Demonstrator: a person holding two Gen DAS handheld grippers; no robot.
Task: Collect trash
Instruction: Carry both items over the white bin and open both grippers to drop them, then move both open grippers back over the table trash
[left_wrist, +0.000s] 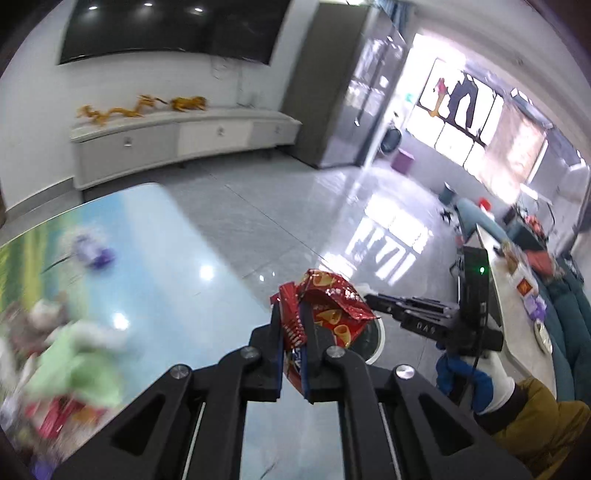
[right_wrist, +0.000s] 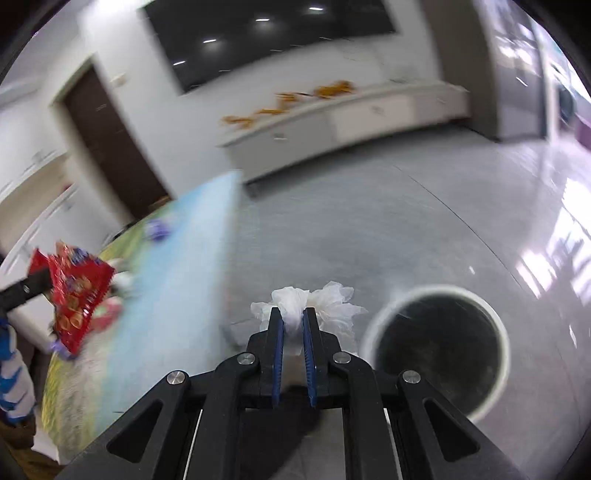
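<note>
My left gripper (left_wrist: 291, 314) is shut on a crumpled red snack wrapper (left_wrist: 332, 310) and holds it above the table's right edge. The same wrapper (right_wrist: 75, 291) shows at the left of the right wrist view. My right gripper (right_wrist: 293, 314) is shut on a crumpled white tissue (right_wrist: 328, 302), held over the floor just left of a round white-rimmed trash bin (right_wrist: 436, 354) with a dark inside. In the left wrist view the right gripper (left_wrist: 369, 297) reaches in from the right, and the bin's rim (left_wrist: 378, 338) shows behind the wrapper.
The table (left_wrist: 166, 266) has a glossy blue-green picture top. More litter lies on it: a purple wrapper (left_wrist: 92, 251) and a blurred pile of green and red scraps (left_wrist: 74, 362). A white TV cabinet (left_wrist: 184, 140) stands by the far wall. A sofa (left_wrist: 569, 325) is at right.
</note>
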